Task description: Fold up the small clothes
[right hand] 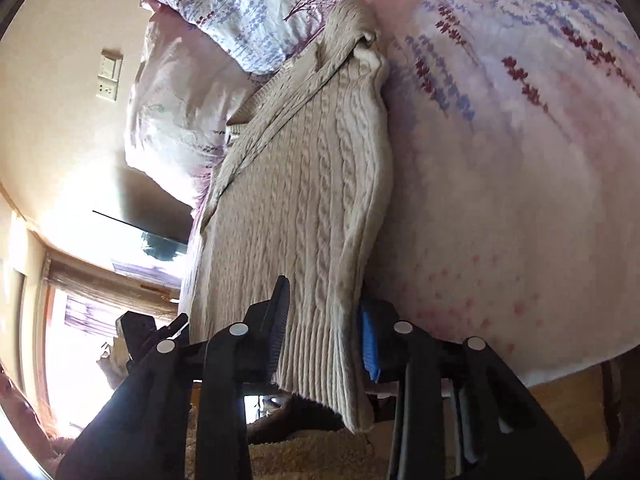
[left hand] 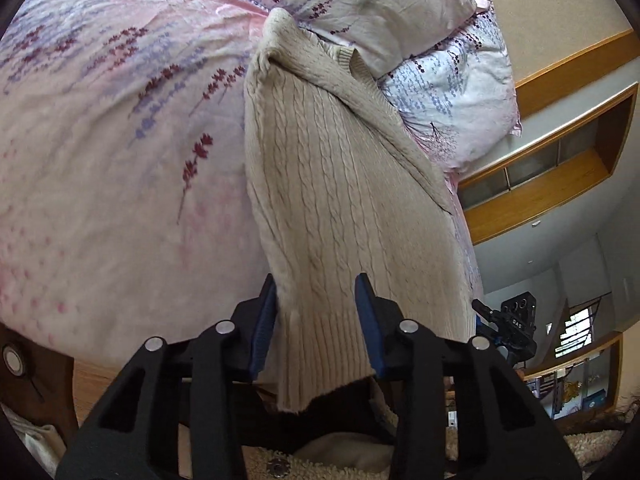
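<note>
Sweater point(left hand: 332, 184) hem pinched in left hand-held gripper point(left hand: 318, 320) and right hand-held gripper point(right hand: 324, 332), body draped across bed point(left hand: 100, 160)

A bed point(left hand: 100, 200) is covered by a pink floral sheet, with pillows point(left hand: 452, 92) at its head; wooden shelving point(left hand: 560, 184) is seen on a beige wall point(right hand: 60, 92); strong daylight is thrown in through a curtained window point(right hand: 72, 320).

cable-knit wool-like sweater point(left hand: 320, 168), matt; smooth printed cotton-like bedsheet point(left hand: 100, 140); glossy wood shelf point(left hand: 560, 184).
</note>
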Demonstrator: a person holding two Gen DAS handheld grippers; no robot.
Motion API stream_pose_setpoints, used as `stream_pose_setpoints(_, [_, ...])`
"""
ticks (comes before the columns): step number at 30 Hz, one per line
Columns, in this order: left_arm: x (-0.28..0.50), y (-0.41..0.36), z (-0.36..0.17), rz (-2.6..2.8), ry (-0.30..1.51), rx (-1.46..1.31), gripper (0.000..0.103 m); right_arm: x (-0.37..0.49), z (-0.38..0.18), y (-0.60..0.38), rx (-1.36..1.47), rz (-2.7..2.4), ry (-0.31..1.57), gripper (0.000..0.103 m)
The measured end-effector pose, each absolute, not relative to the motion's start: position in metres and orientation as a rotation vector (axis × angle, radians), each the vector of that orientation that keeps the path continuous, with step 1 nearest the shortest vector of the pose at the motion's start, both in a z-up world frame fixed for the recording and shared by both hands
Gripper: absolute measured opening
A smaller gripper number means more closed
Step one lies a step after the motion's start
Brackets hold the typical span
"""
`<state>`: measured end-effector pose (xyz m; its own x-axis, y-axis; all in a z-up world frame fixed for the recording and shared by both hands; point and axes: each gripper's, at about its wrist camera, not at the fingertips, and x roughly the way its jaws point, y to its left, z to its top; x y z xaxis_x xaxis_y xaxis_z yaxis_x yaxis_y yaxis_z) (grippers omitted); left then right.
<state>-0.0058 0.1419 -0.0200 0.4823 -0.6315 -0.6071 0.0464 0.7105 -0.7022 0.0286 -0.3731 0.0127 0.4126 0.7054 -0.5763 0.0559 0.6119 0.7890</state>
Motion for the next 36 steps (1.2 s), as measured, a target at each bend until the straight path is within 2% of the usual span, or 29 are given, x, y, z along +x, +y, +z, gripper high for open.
stream_pose_setpoints(2, [-0.011, 0.139, -0.023, -0.465, 1.005, -0.694, 0.031, 0.023, 0.013, -0.367, 0.831, 0.503, 1.083, 0.027])
stream_pose_setpoints(6, [-0.014, 0.132, -0.027, -0.485, 1.027, -0.708, 0.023, 0.018, 0.018, -0.357, 0.796, 0.535, 1.077, 0.024])
stream_pose_setpoints(12, [-0.014, 0.116, -0.026, -0.483, 1.074, -0.631, 0.007, 0.017, 0.026, -0.350, 0.743, 0.544, 1.040, 0.009])
stream_pose_setpoints(20, [-0.008, 0.126, -0.005, -0.450, 0.967, -0.586, 0.006, 0.020, 0.065, -0.354, 0.663, 0.495, 0.821, 0.008])
stream_pose_setpoints(36, [0.051, 0.152, 0.085, -0.357, 0.669, -0.504, 0.005, 0.048, 0.129, -0.353, 0.455, 0.337, 0.479, 0.007])
